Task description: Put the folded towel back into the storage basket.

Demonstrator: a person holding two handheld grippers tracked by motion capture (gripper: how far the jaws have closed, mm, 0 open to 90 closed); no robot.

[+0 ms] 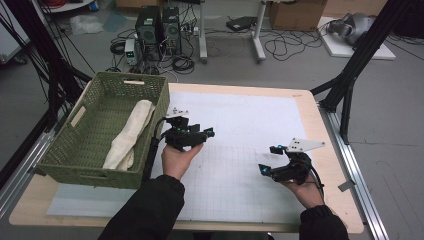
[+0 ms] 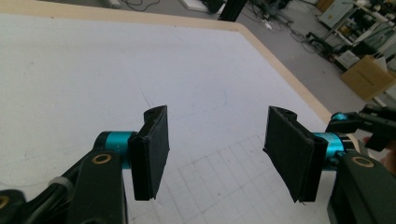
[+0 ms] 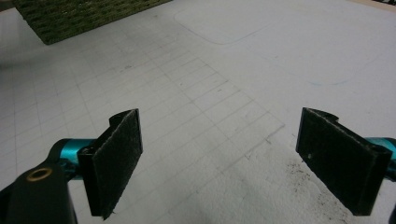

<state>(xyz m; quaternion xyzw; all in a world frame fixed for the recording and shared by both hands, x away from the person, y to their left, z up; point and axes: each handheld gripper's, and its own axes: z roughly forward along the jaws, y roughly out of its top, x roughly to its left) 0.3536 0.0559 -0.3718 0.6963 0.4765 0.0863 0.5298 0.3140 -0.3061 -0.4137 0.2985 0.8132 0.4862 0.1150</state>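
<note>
While both felt-padded grippers, left gripper (image 1: 200, 134) and right gripper (image 1: 270, 159), gape empty, a rolled cloth (image 1: 128, 136) fills the woven basket (image 1: 80, 150).

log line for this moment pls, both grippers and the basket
left gripper: open, empty, beside basket | right gripper: open, empty, over mat | green basket: holds folded cloth

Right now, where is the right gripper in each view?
High view: right gripper, lower right, above the mat.
Left gripper view: at the right edge, mid-height.
Right gripper view: its own two jaws rise from the bottom.
Shared landmark: the mat's grid lines.
</note>
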